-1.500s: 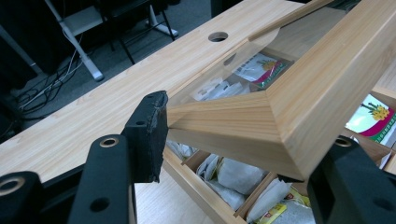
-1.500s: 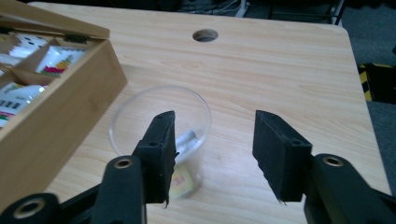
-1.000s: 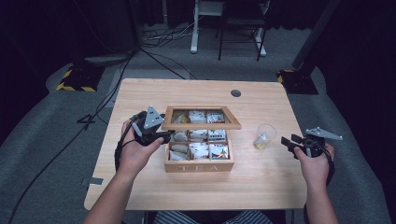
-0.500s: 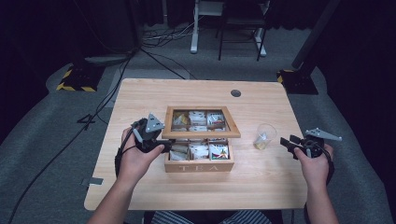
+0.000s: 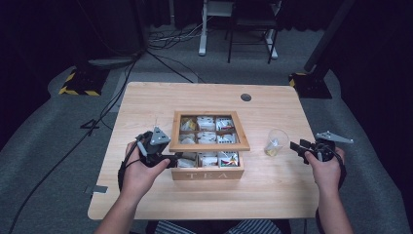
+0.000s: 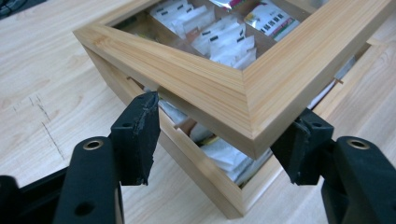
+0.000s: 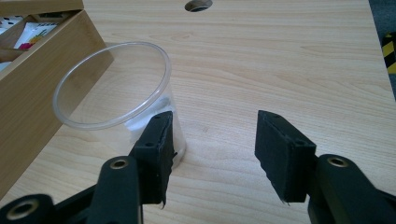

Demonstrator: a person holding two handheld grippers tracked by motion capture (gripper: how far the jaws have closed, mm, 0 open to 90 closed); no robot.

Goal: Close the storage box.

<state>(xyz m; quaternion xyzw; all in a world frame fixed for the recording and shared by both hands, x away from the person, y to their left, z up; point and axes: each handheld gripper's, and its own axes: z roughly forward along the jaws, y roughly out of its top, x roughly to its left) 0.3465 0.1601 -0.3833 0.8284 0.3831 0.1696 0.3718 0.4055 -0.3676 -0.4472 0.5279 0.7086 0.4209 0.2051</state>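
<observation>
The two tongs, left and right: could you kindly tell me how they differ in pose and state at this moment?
The left tongs straddle a corner of the tea box lid, which is raised above the tea box; the right tongs hold nothing, beside the clear cup. The left sits against the box; the right stands apart from it. Both are open.

Light wooden table (image 5: 146,107), wooden tea box (image 5: 207,173), clear plastic cup (image 5: 276,142)

Dim room, pale wooden surface (image 5: 146,105) on grey carpet (image 5: 44,146)

Beyond the left hand-held gripper (image 5: 168,161), black cables (image 5: 146,53) cross the floor past a yellow-and-black striped block (image 5: 78,85); farther back stand a white desk leg (image 5: 202,29) and a dark chair (image 5: 251,24).
</observation>
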